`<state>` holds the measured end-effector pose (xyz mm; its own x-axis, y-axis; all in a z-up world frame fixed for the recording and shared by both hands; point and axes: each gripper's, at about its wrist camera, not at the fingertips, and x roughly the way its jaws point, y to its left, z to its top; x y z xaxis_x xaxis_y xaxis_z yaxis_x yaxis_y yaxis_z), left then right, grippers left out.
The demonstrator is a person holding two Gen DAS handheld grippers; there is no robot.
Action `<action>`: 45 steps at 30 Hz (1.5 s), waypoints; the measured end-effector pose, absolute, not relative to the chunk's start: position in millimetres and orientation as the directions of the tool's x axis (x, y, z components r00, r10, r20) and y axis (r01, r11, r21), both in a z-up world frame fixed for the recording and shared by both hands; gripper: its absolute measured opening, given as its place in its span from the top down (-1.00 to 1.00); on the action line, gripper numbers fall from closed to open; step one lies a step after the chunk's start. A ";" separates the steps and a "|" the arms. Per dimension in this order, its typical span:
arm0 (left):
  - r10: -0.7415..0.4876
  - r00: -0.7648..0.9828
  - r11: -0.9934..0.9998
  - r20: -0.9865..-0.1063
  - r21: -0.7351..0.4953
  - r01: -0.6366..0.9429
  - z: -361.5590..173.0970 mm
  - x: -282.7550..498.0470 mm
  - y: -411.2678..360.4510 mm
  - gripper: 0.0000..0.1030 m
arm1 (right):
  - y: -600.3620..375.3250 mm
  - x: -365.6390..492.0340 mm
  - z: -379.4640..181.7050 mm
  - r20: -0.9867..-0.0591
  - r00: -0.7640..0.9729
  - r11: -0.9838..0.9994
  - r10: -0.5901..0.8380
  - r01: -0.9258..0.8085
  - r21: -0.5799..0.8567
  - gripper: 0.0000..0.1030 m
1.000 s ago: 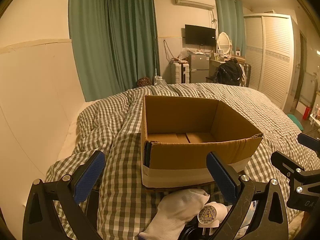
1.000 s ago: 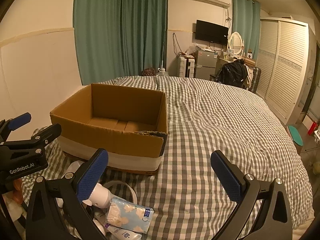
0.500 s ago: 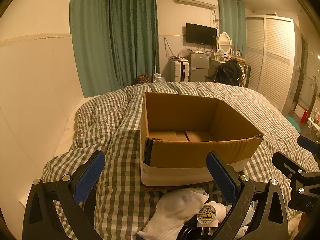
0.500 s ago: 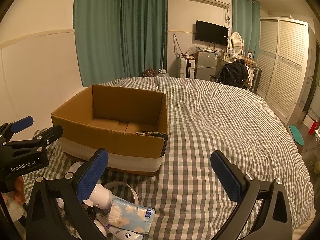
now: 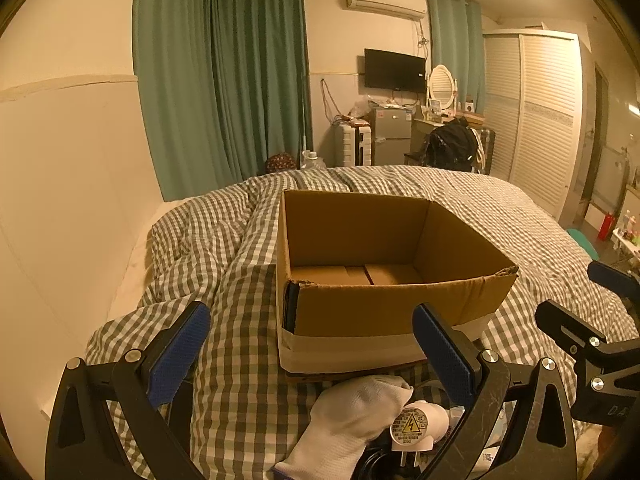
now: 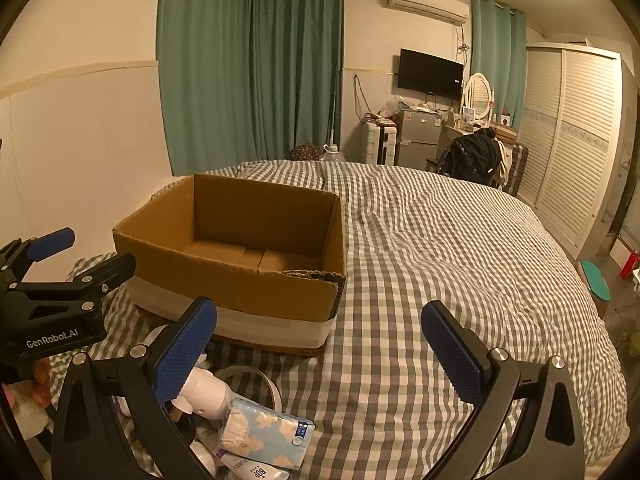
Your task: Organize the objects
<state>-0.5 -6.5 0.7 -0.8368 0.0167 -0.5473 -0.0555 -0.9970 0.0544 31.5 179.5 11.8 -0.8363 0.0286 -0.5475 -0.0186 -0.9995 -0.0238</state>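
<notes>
A bedroom under warm light, with green curtains (image 5: 224, 80) at the back wall and a bed covered by a grey-and-white checked duvet (image 6: 440, 264). On the duvet sits an open cardboard box (image 5: 384, 264) with nothing visible inside it. The left gripper (image 5: 312, 356) hovers low over the bed, its blue-padded fingers (image 5: 180, 354) spread wide apart and holding nothing; the box lies just ahead of it, between the fingertips and a little to the right. The right gripper (image 6: 320, 352) is likewise wide open and empty, with the box ahead and to its left. A small pile of loose items lies on the duvet near the front of the box, below both grippers: a white sock (image 5: 352, 420), a white plug adapter (image 5: 416, 428), a pale blue tissue pack (image 6: 268, 436) and a white tube (image 6: 248, 470).
</notes>
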 end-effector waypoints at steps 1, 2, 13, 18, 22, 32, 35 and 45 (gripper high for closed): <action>0.018 -0.837 -0.997 -0.547 0.055 -0.058 1.1 -0.6 -6.4 -1.00 | 179.1 31.1 12.3 -0.547 -0.836 -1.000 0.025 -0.012 -0.027 -0.99; 0.018 -0.838 -0.997 -0.546 0.057 -0.059 1.7 -0.3 -6.4 -1.00 | 179.4 30.5 14.0 -0.547 -0.837 -1.000 0.023 -0.007 -0.031 -0.99; 0.033 -0.828 -0.991 -0.560 0.089 -0.099 0.5 1.4 -3.0 -1.00 | 180.4 32.3 21.2 -0.546 -0.838 -0.999 0.011 0.009 -0.034 -0.99; 0.032 -0.796 -0.987 -0.604 0.105 -0.119 -8.9 -4.1 -3.1 -1.00 | 177.5 32.2 18.3 -0.554 -0.832 -0.999 0.006 0.016 -0.034 -0.99; 0.031 -0.770 -0.984 -0.638 0.116 -0.136 -21.0 -4.7 -4.4 -1.00 | 175.1 32.7 14.8 -0.565 -0.825 -0.999 0.004 0.026 -0.045 -0.99; 0.012 -0.716 -0.973 -0.698 0.156 -0.169 -52.3 -2.8 0.6 -1.00 | 180.7 30.6 -21.6 -0.657 -0.754 -0.997 0.012 0.041 -0.066 -0.99; 0.030 -0.677 -0.970 -0.736 0.143 -0.198 -65.5 -4.5 2.8 -1.00 | 181.8 30.3 -36.8 -0.691 -0.723 -0.996 0.006 0.055 -0.065 -0.99; -0.003 -0.648 -0.938 -0.761 0.227 -0.262 -99.9 3.0 22.9 -0.82 | 160.2 23.8 -85.4 -0.785 -0.614 -0.988 -0.078 0.152 -0.021 -0.96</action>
<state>3.0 22.9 -99.9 -0.6482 -0.0034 -0.7614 -0.2616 -0.9381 0.2269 23.8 160.2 -85.4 -0.6140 -0.0779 -0.7854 0.1522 -0.9881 -0.0211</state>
